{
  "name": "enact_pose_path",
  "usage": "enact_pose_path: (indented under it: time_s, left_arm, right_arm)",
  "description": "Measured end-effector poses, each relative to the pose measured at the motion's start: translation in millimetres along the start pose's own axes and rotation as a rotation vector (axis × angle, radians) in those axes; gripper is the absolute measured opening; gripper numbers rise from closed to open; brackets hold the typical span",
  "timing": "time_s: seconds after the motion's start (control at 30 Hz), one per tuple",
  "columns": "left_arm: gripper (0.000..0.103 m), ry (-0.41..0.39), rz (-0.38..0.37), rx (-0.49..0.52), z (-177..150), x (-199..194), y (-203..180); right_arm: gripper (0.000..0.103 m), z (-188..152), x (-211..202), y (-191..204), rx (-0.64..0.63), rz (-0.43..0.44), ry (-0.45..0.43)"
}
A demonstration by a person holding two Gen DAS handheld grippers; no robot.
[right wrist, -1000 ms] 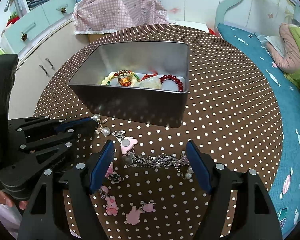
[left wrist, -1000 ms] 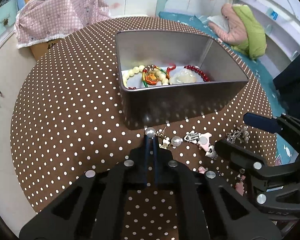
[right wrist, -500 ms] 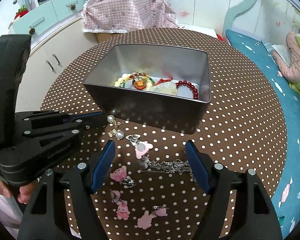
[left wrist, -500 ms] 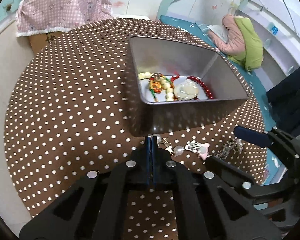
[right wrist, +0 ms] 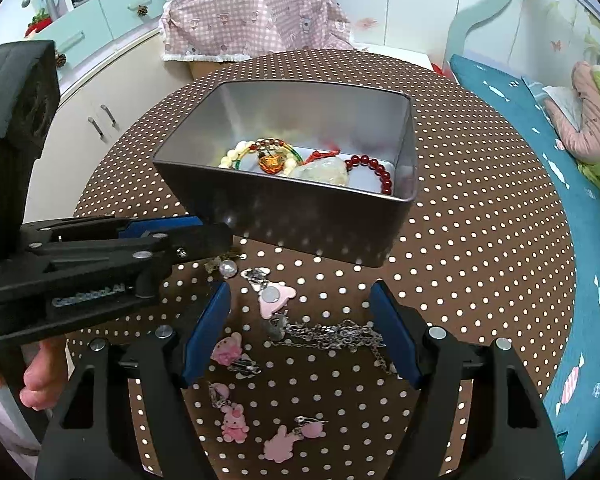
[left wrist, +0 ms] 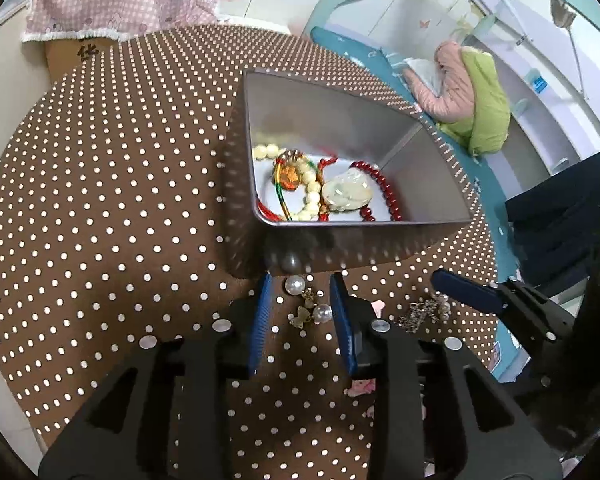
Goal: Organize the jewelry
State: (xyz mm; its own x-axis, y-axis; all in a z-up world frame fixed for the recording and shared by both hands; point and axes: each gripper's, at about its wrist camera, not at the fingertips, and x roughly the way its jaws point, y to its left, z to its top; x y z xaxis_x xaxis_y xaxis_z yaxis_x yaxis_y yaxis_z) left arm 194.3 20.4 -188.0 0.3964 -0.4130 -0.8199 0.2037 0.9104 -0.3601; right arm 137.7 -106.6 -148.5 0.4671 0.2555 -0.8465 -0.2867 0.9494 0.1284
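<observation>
Two pearl earrings with gold fittings (left wrist: pixel 306 306) lay on the brown dotted tablecloth (left wrist: pixel 100 220) just before the grey metal tin (left wrist: pixel 340 248), between the left gripper (left wrist: pixel 300 284)'s jaws, which were opening and pressed on nothing. The right gripper (right wrist: pixel 300 300) hung wide open, empty, over a silver chain (right wrist: pixel 328 334) and pink charms. The step looked like picking up the earrings; next, the jaws needed to close on them and lift over the tin's rim.
</observation>
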Motion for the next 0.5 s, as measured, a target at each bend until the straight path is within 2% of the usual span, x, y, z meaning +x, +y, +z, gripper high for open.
enact_pose_path:
  time_s: [0.17,0.2,0.23,0.27,0.5]
  left_arm:
    - [0.030,-0.006,0.041,0.028,2.6,5.7,-13.0]
    - [0.027,-0.005,0.052,0.036,2.5,6.5,-15.9]
    - [0.018,-0.006,0.067,0.048,2.4,7.3,-19.0]
    - [0.014,-0.002,0.071,0.054,2.2,9.0,-22.2]
    - [0.013,-0.033,0.053,0.069,-11.0,-1.2,-25.3]
  right_arm:
    - [0.069,0.2,0.4,-7.6,0.014,-0.010,0.001]
    - [0.069,0.4,0.9,-8.5,0.016,-0.013,0.001]
    - [0.069,0.7,1.1,-9.2,0.019,-0.015,0.001]
    - [0.069,1.0,1.5,-9.3,0.021,-0.015,0.001]
    - [0.069,1.3,4.0,-0.7,0.003,0.011,0.004]
